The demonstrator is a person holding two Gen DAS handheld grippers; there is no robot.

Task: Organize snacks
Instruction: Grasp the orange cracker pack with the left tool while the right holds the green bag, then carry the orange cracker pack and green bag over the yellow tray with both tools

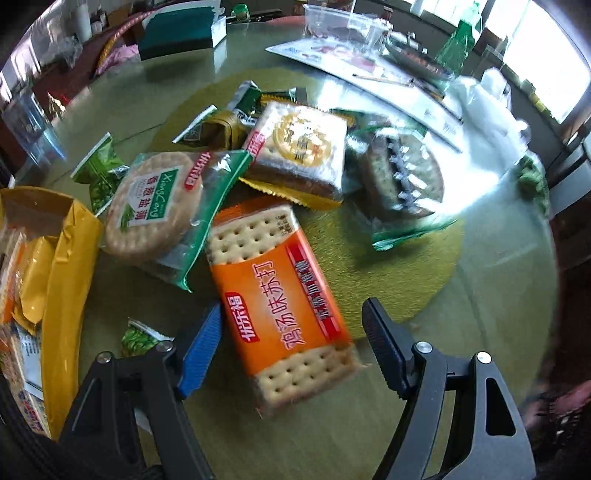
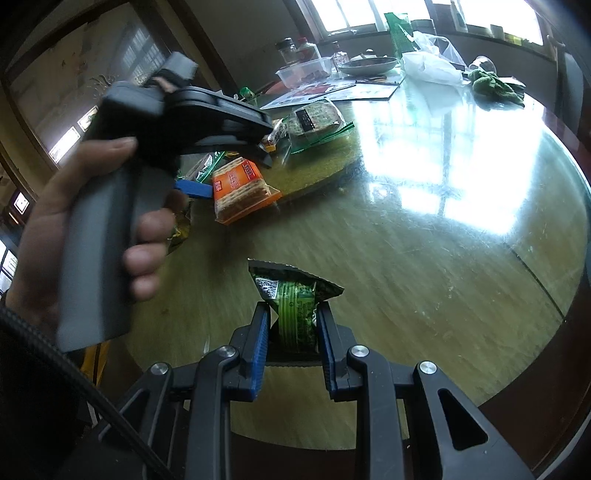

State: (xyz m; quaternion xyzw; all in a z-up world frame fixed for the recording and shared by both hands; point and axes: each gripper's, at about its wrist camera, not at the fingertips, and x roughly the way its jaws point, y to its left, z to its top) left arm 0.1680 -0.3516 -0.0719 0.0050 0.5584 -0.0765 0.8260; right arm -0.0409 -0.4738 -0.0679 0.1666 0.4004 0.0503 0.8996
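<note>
My left gripper [image 1: 291, 325] is open, its jaws wide on either side of an orange soda cracker pack [image 1: 280, 295] lying on the glass table; the pack also shows in the right wrist view [image 2: 242, 190]. Behind it lie a round cracker pack in green wrap [image 1: 159, 206], a square cracker pack [image 1: 299, 147], a dark round cracker pack [image 1: 402, 173] and small green packets [image 1: 99, 170]. My right gripper [image 2: 291, 317] is shut on a small green snack packet [image 2: 295, 306], held above the table. The left gripper body [image 2: 147, 129] and the hand show at left.
A yellow box [image 1: 62, 266] holding packs stands at the left edge. At the far side are a clear plastic tub [image 1: 332, 22], papers [image 1: 332, 55], a white plastic bag [image 2: 428, 62], a metal dish [image 2: 369, 64] and a green cloth [image 2: 495, 85].
</note>
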